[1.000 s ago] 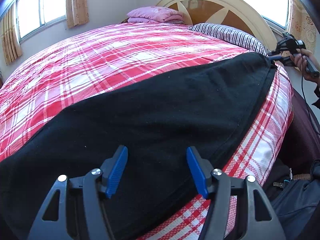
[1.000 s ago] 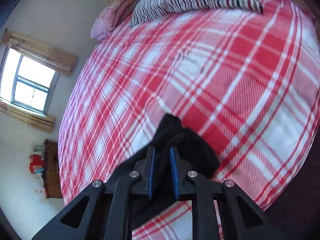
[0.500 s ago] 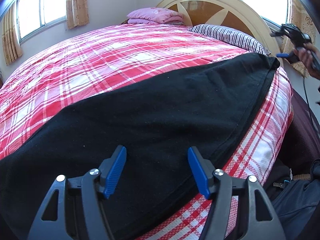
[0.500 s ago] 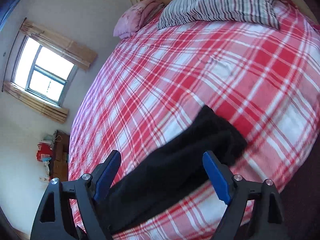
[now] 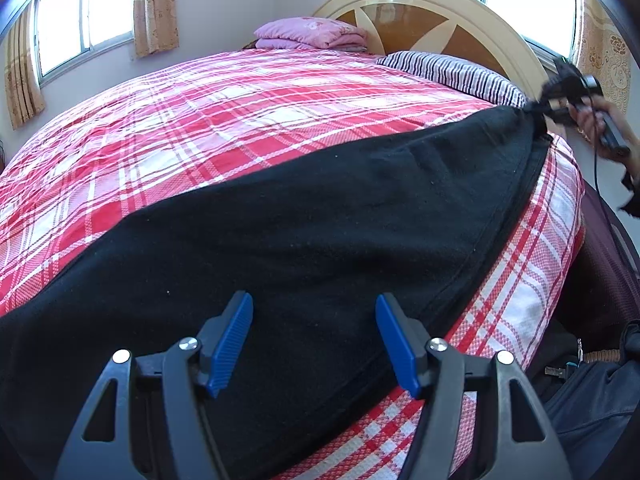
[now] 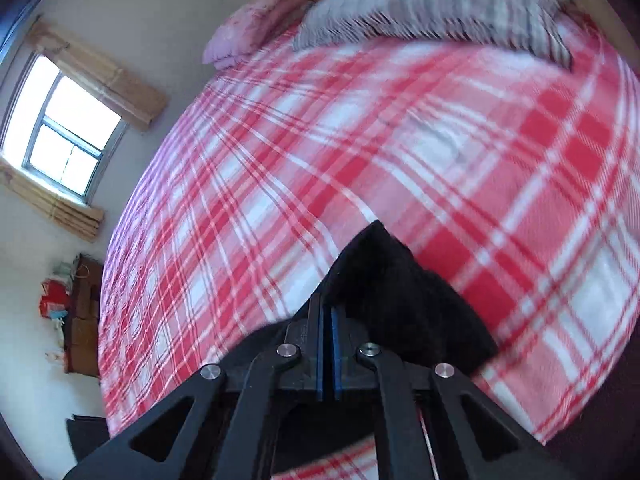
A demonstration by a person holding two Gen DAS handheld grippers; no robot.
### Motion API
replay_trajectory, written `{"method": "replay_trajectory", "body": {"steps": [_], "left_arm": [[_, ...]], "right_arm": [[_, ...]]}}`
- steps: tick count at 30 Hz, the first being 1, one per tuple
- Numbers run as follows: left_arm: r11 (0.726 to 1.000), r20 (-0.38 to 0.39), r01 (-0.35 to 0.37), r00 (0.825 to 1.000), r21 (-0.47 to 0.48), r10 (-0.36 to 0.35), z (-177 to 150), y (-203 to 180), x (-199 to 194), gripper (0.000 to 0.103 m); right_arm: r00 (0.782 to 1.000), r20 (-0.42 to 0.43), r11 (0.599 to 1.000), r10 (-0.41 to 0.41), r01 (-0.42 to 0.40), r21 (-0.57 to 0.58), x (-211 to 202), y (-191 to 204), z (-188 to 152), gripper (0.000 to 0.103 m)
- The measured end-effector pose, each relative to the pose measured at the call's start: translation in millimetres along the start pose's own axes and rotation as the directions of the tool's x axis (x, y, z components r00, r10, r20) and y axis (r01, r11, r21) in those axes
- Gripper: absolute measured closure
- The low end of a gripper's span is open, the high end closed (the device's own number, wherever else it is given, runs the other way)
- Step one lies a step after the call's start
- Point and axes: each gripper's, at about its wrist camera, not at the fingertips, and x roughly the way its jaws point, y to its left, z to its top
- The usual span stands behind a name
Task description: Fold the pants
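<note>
My right gripper [image 6: 327,312] has its blue pads pressed together on a corner of the black fleece pants [image 5: 304,216], which bunch just ahead of it. My left gripper [image 5: 314,336] hangs half open, empty, over the pants spread across the red plaid bedspread [image 5: 248,112] beneath.

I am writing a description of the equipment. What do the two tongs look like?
The left tongs and the right tongs look alike: black plastic frames with triangular cut-outs, silver round screw heads at the joints, and ribbed blue pads on the inner faces. A thin black cable hangs from the right tool.
</note>
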Motion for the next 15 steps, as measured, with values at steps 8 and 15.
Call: {"method": "replay_trajectory", "body": {"steps": [8,15], "left_arm": [[1.000,0.011,0.001,1.000,-0.011,-0.001,-1,1,0,0.036],[1.000,0.011,0.001,1.000,-0.002,-0.001,-2,0,0,0.036]], "right_arm": [[0.952,0.223,0.943,0.212,-0.139,-0.303,-53,65,1,0.100],[0.995,0.092,0.985,0.040,-0.024,-0.173,-17,-30,-38,0.100]]}}
